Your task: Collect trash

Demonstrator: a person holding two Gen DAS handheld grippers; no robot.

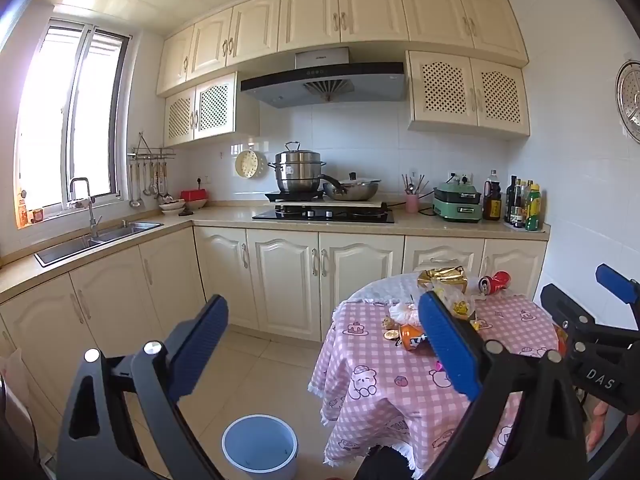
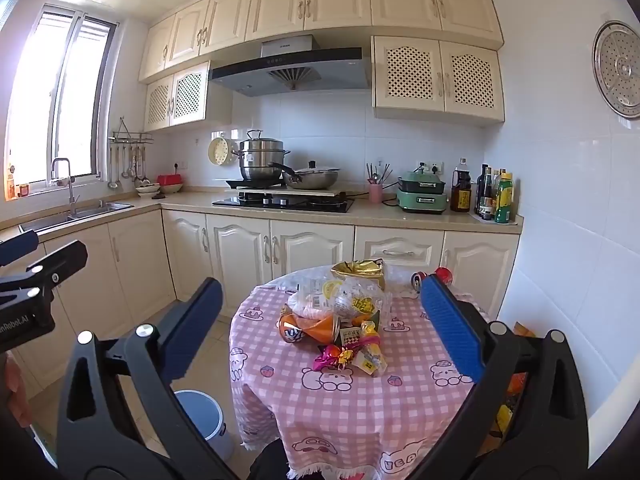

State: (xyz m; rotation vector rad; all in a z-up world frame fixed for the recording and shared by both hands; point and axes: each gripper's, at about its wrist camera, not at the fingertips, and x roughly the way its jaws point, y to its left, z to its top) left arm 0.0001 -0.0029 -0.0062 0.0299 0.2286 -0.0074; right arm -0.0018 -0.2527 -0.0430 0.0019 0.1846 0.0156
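Crumpled wrappers, crushed orange can [image 2: 308, 328], red can [image 1: 496, 282] on pink checked tablecloth [image 2: 352, 400]; lettering unreadable. Left gripper [image 1: 320, 344], right gripper [image 2: 320, 328]: spread, empty.

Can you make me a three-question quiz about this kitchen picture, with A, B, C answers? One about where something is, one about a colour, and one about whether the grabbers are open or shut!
1. Where is the bucket?
A. on the floor beside the table
B. on the stove
C. in the sink

2. What colour is the squashed can nearest the middle of the table?
A. green
B. orange
C. black

3. How are the left gripper and the right gripper?
A. both shut on cans
B. one open, one shut
C. both open and holding nothing

Answers: 1 A, it stands on the tiles by the tablecloth. 2 B, its side is bright orange. 3 C, the blue fingers stand wide apart with nothing between them.
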